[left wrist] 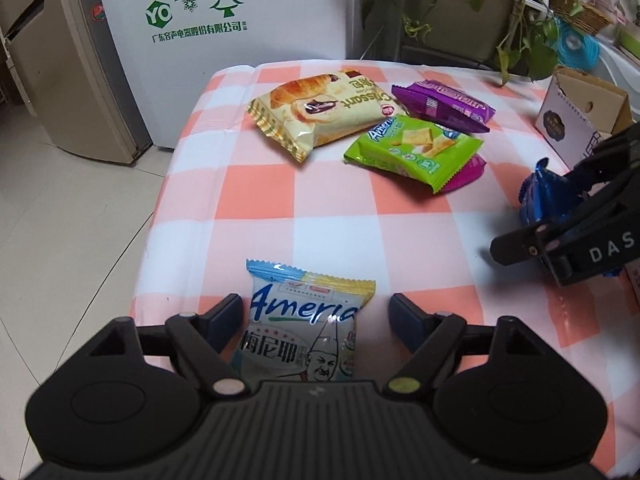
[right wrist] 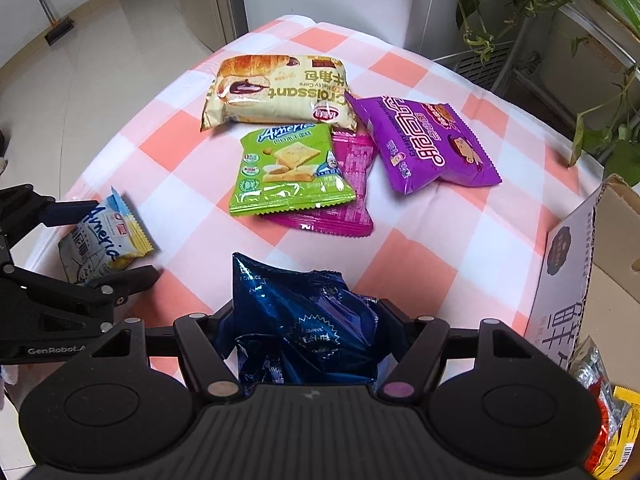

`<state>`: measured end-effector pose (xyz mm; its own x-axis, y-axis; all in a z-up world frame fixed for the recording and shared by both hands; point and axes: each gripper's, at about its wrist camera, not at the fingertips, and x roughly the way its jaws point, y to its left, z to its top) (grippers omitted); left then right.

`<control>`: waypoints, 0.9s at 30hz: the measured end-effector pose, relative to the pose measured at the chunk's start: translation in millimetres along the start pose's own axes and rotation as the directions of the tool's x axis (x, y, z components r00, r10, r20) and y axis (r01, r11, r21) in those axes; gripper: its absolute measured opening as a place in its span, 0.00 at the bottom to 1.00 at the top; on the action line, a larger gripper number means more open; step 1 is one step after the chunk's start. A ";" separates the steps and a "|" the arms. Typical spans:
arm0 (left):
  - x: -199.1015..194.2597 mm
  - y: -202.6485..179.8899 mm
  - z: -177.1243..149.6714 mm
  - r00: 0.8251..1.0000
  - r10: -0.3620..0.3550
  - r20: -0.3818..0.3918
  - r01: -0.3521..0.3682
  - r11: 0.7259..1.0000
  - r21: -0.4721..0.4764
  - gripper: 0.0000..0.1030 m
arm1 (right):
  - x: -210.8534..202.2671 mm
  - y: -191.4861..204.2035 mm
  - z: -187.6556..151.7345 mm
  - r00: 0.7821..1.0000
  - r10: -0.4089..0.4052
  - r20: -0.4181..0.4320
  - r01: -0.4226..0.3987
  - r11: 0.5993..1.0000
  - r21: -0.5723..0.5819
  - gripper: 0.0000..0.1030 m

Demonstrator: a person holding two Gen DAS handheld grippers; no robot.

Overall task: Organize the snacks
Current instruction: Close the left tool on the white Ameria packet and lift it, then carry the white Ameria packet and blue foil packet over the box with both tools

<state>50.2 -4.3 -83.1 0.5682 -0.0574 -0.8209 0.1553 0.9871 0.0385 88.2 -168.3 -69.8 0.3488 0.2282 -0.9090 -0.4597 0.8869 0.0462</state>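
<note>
My left claw (left wrist: 314, 316) stands spread around a pale blue-and-yellow cracker packet (left wrist: 304, 328), pads clear of its sides, low in the left wrist frame. My right claw (right wrist: 308, 320) pinches a crumpled dark blue foil packet (right wrist: 304, 320) at bottom centre. Beyond, mid-frame on the checked surface (right wrist: 420, 264), lie croissant (right wrist: 280, 92), green (right wrist: 288, 172), magenta (right wrist: 352, 184) and purple packets (right wrist: 420, 144). An open cardboard box (right wrist: 568, 264) sits at right; I cannot see inside.
</note>
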 end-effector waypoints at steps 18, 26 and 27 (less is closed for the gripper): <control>-13.1 -22.3 8.3 0.999 -0.013 0.045 0.009 0.997 0.080 0.48 | -24.8 2.7 4.9 0.996 -0.001 0.089 0.002 1.000 -0.020 0.72; -21.9 -28.8 16.4 0.996 -0.002 0.087 -0.007 0.995 0.103 0.48 | -41.5 0.1 5.5 0.989 -0.021 0.146 0.027 0.999 -0.035 0.71; -22.3 -29.3 17.6 0.996 -0.002 0.089 -0.008 0.995 0.103 0.48 | -44.0 -1.1 5.4 0.988 -0.026 0.153 0.032 0.999 -0.034 0.71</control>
<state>47.2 -34.6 -55.8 0.6378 -0.0722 -0.7668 0.2338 0.9668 0.1034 77.8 -177.1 -27.6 0.4817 0.2637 -0.8358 -0.4759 0.8795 0.0032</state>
